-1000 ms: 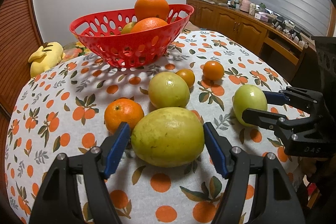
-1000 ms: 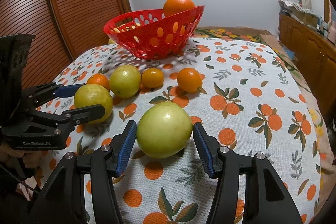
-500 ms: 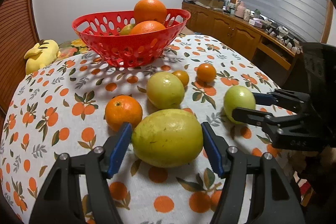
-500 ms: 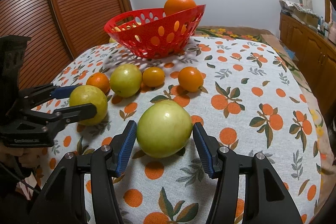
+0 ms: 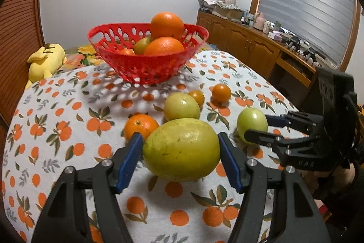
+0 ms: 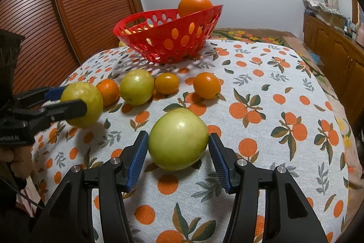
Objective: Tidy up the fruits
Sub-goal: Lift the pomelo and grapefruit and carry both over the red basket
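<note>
A big yellow-green fruit (image 5: 182, 152) sits between the blue pads of my left gripper (image 5: 180, 140), which is shut on it. In the right wrist view this fruit (image 6: 83, 104) hangs just above the cloth in that gripper (image 6: 72, 99). My right gripper (image 6: 177, 136) is shut on a round green fruit (image 6: 178, 142) that rests on the table. The left wrist view shows this gripper (image 5: 257, 126) at the right. A red basket (image 5: 147, 70) holding oranges (image 5: 167, 24) and other fruit stands at the back.
Loose on the orange-print tablecloth (image 5: 56, 117) lie an orange (image 5: 141, 125), a yellow-green fruit (image 5: 181, 106) and two small oranges (image 5: 198, 96) (image 5: 221, 92). A yellow plush toy (image 5: 45, 60) lies far left. Wooden cabinets (image 5: 250, 49) line the right wall.
My left gripper closed on the big yellow-green fruit and raised it a little off the cloth. The right gripper and its green fruit stayed where they were.
</note>
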### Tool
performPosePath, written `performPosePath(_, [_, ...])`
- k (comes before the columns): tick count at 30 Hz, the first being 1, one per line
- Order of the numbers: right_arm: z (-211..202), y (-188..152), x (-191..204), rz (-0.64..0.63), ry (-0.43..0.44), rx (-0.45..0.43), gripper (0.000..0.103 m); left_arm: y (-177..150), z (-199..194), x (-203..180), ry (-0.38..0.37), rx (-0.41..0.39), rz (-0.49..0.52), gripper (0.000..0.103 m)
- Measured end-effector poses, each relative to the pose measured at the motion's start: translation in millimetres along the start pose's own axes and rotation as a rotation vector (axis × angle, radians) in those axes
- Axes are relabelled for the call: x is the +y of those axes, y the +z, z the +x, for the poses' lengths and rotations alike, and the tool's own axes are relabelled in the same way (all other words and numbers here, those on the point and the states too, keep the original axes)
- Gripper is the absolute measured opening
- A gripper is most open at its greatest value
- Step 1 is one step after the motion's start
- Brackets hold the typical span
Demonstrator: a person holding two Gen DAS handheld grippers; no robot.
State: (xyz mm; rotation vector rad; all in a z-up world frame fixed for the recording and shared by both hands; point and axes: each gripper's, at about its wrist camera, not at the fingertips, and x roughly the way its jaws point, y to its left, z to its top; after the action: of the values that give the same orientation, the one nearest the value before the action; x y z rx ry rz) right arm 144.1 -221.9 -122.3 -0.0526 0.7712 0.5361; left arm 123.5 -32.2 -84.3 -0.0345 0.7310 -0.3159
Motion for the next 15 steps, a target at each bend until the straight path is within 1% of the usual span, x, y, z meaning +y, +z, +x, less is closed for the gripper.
performPosePath(10, [-5, 3, 3, -0.010, 0.011, -0.015, 0.055, 22, -19, 16, 0.015, -0.064, -0.026, 0.066])
performPosePath(15, [-12, 14, 7, -0.029, 0.021, -0.029, 0.055, 32, -28, 20, 0.025, -0.095, -0.022, 0.066])
